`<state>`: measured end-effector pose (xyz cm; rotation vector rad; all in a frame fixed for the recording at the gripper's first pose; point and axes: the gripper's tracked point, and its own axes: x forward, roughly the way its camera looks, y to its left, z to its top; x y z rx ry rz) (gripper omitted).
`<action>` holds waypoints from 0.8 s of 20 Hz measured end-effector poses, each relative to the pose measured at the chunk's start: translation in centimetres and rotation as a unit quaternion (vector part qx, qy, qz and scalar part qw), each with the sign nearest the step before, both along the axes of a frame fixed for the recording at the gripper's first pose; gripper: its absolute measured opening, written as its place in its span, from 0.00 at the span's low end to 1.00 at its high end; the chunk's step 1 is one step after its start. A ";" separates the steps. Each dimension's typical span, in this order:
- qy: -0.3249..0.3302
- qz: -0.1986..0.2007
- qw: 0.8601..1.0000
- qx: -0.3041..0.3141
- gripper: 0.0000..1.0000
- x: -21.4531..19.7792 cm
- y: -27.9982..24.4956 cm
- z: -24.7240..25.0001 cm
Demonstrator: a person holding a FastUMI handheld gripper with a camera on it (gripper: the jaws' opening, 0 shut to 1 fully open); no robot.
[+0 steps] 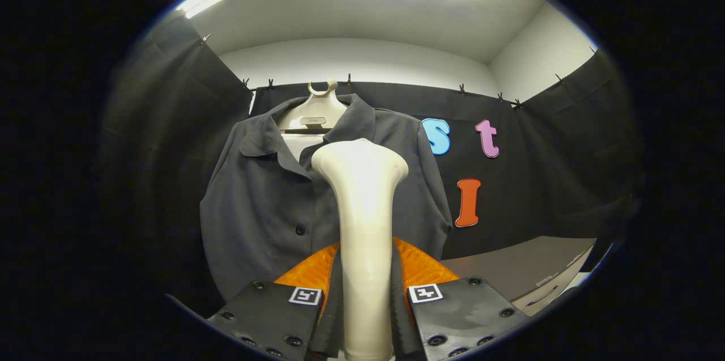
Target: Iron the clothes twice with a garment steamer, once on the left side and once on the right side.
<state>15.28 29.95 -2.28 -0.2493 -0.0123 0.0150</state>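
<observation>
A dark grey button shirt [266,202] hangs on a cream hanger [318,106] just ahead of me. The cream garment steamer [362,225] stands upright between my fingers, its flared head level with the shirt's chest and placket. My gripper [365,293] is shut on the steamer's handle, both fingers pressing its sides. The steamer hides the middle of the shirt front. I cannot tell whether the head touches the cloth.
The black cloth wall [538,179] runs behind and to both sides of the shirt. A grey tabletop [527,264] lies low to the right, beyond the right finger. White wall and ceiling lights are above.
</observation>
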 end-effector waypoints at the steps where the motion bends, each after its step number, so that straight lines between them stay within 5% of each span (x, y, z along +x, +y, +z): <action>1: 0.000 -0.002 1.000 -0.001 0.42 0.4 -0.1 -0.2; 16: 0.031 -0.042 0.998 -0.023 0.42 2.9 -2.0 -3.7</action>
